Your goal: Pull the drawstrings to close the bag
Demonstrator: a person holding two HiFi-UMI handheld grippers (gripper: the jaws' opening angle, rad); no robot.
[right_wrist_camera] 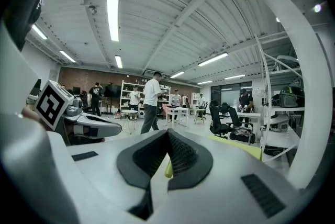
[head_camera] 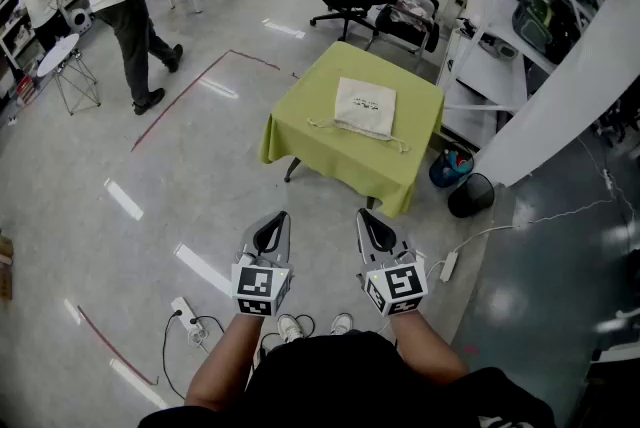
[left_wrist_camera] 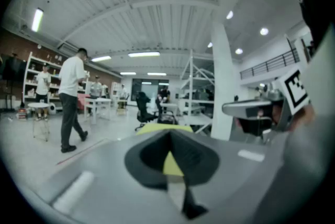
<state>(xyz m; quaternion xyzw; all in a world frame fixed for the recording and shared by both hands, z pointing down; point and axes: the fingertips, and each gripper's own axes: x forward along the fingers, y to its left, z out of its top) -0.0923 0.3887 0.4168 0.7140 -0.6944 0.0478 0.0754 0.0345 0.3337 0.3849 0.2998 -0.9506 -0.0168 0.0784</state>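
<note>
While our left gripper (head_camera: pixel 277 219) and right gripper (head_camera: pixel 367 216) hang closed and empty, far from the drawstring bag (head_camera: pixel 365 106), we should approach first. Then we pinch both drawstrings (head_camera: pixel 318 124), pulling evenly.

No word, number or brand can be read anywhere. The cream bag (head_camera: pixel 365 106) on the green desk (head_camera: pixel 300 138) bears a short line of dark print near its middle, too small to make out. The cube (head_camera: pixel 261 284) on the left gripper (head_camera: pixel 281 217) and the cube (head_camera: pixel 397 286) on the right gripper (head_camera: pixel 365 215) carry only black-and-white square markers, no letters or digits.
</note>
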